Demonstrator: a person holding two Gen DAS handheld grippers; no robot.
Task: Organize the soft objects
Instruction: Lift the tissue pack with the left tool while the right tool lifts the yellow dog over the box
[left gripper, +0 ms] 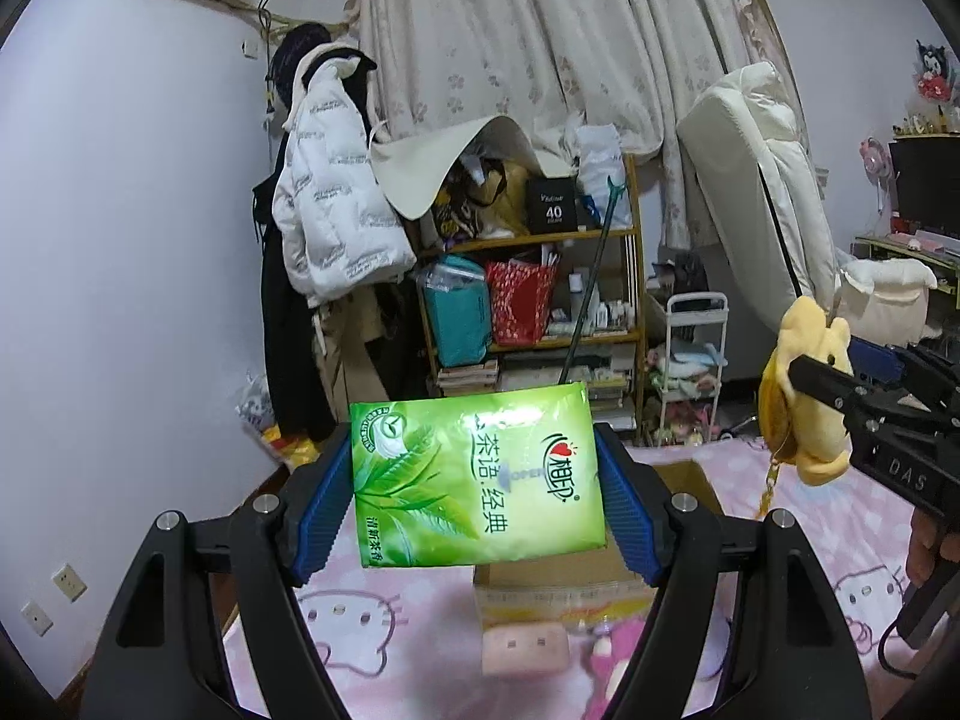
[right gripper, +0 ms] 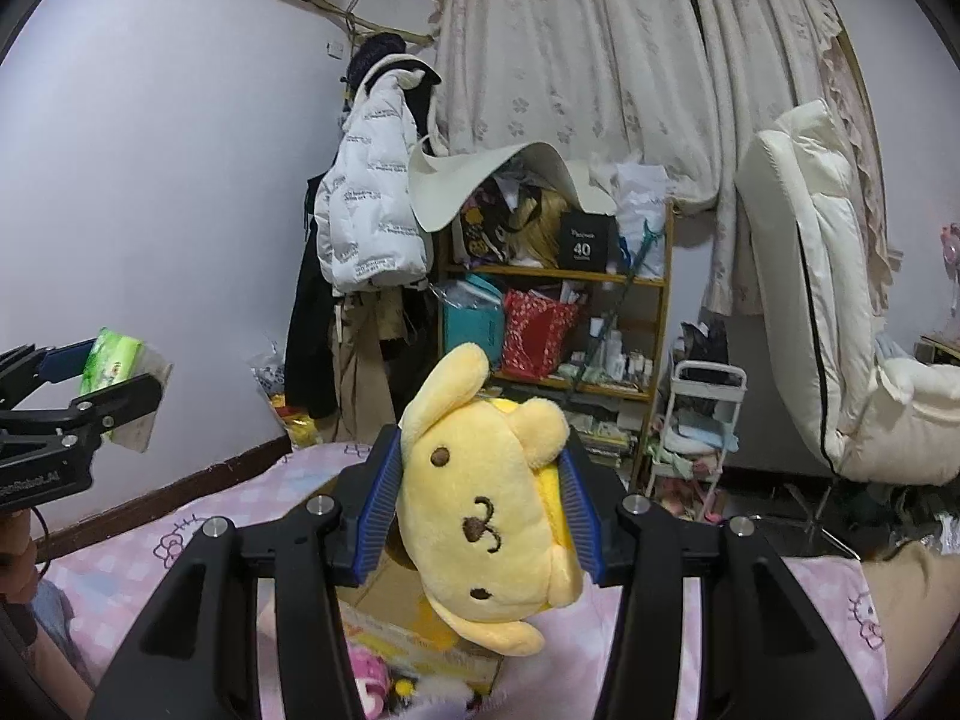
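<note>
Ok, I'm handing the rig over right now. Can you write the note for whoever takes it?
Left gripper: shut on the green tissue pack, held in the air above the pink bed cover.
Right gripper: shut on the yellow plush dog, also lifted.
The open cardboard box sits on the bed below both grippers, with a pink plush lying in front of it.
Done: both items picked up.
Left: probably to place the tissue pack and the dog, most likely in the box, then deal with the pink plush.

Tissue pack [left gripper: 477, 477]: glossy green plastic film; plush toy [right gripper: 489, 516]: soft yellow pile cloth; box [left gripper: 690, 483]: matt brown cardboard; bedsheet [left gripper: 840, 534]: pink printed cloth; pads [left gripper: 627, 525]: ribbed blue.
</note>
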